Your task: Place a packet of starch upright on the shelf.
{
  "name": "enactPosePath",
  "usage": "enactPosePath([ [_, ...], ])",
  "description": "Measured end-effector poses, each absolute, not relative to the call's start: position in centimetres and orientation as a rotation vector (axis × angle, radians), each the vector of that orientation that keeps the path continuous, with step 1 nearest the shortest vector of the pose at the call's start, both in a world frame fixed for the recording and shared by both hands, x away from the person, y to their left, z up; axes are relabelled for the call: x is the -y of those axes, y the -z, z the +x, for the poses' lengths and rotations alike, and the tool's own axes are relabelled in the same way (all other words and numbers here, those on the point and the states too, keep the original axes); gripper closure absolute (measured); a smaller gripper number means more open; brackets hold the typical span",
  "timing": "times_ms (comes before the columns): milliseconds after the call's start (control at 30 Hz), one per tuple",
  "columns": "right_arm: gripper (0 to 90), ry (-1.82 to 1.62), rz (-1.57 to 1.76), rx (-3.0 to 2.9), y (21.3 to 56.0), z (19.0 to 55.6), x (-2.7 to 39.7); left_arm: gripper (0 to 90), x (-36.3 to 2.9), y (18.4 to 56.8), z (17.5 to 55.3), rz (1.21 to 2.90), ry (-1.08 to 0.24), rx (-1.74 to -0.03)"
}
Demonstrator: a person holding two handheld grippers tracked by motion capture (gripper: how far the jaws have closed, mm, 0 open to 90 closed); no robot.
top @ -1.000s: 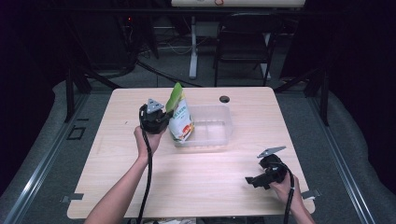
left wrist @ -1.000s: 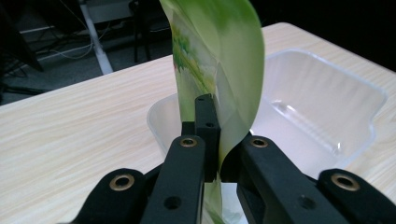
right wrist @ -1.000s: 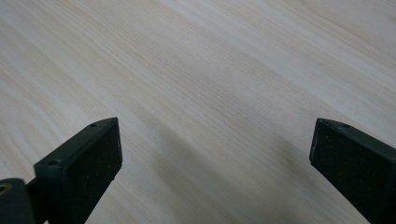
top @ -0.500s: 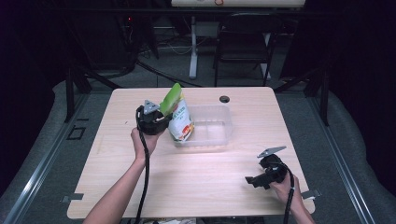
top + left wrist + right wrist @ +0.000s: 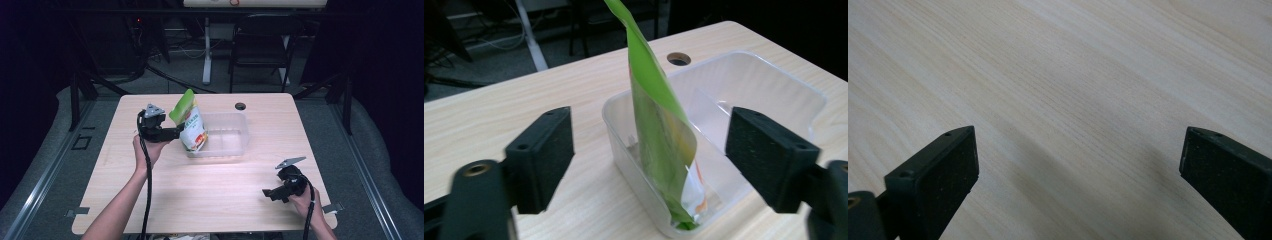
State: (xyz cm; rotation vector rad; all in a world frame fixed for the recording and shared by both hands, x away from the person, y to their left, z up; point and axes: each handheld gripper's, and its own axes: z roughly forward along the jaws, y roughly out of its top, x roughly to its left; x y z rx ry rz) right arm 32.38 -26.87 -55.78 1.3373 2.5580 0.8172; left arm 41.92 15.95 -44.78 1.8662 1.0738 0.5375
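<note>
One wooden table (image 5: 210, 200) carries everything, and a clear plastic tub (image 5: 235, 135) sits near its far middle, just short of a round cable hole (image 5: 240, 106). Standing in the tub's left end is a green and white pouch (image 5: 190, 125), its bottom on the tub floor and its tall green top leaning out over the rim toward the left gripper (image 5: 175, 133).

That left gripper has just been opening its jaws: in the left gripper view the two black pads stand wide to either side of the pouch (image 5: 659, 130), with clear space between each pad and the foil, so nothing is held. The pouch stands between them on its own, propped by the tub wall (image 5: 634, 165). The right gripper (image 5: 270, 194) rests low over bare wood at the near right corner, well apart from the tub, its jaws spread wide and empty.

By my reading, this is the release step of putting the pouch into the tub. The next move calls for drawing the left gripper straight back, away from the tub, without brushing the leaning top, since a nudge could tip the pouch out over the rim.
</note>
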Motion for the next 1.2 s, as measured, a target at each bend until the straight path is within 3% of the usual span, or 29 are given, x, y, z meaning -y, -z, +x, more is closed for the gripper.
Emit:
enactPosePath([
  [533,1.8,-0.818,1.338,-2.561,55.7,32.3,26.9,7.7,-17.8,43.0,39.2,1.937,-0.481,-1.051],
  [933,1.8,-0.826,1.342,-2.546,55.7,32.2,26.9,6.8,-21.5,41.9,33.2,1.965,-0.551,-1.03],
  [1200,1.8,-0.826,1.341,-2.547,55.7,32.2,26.8,5.1,-24.1,43.3,29.1,1.971,-0.562,-1.088],
])
